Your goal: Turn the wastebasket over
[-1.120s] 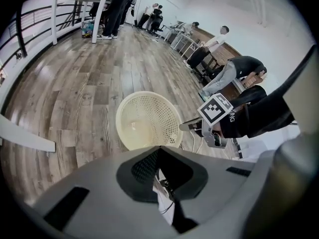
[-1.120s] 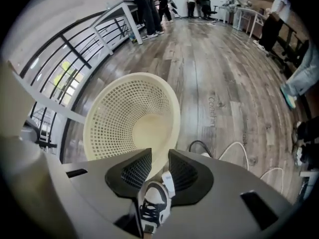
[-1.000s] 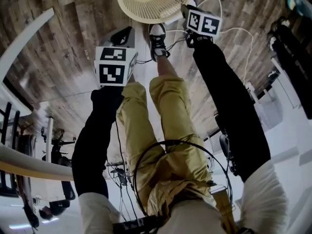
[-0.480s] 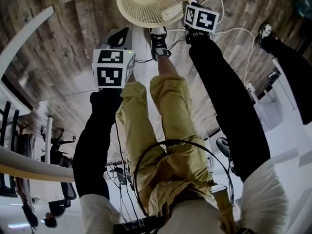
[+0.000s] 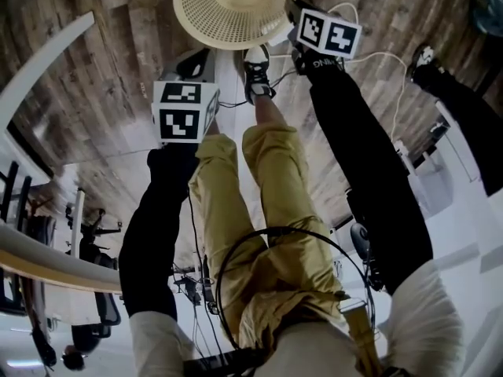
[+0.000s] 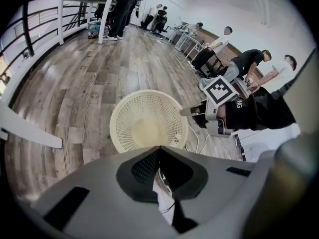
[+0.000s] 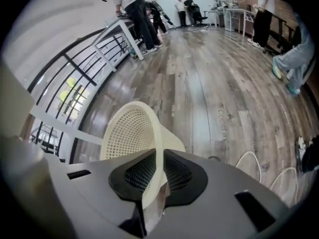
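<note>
The cream mesh wastebasket stands mouth-up on the wood floor at the top of the head view. In the right gripper view it looks tilted. My right gripper is at its right rim. Its jaws are closing, and in its own view my right gripper has the basket's rim pinched between the pads. My left gripper hangs nearer me, apart from the basket. From its own view my left gripper is shut with nothing in it, and the wastebasket lies just beyond.
My black-and-white shoe stands just short of the basket. White cables loop on the floor to the right. A white rail runs at the left, another person's leg at the right. Railings and desks with people lie further off.
The basket has shifted left in the head view and my right gripper has gone with it at the rim. My left gripper has stayed put.
</note>
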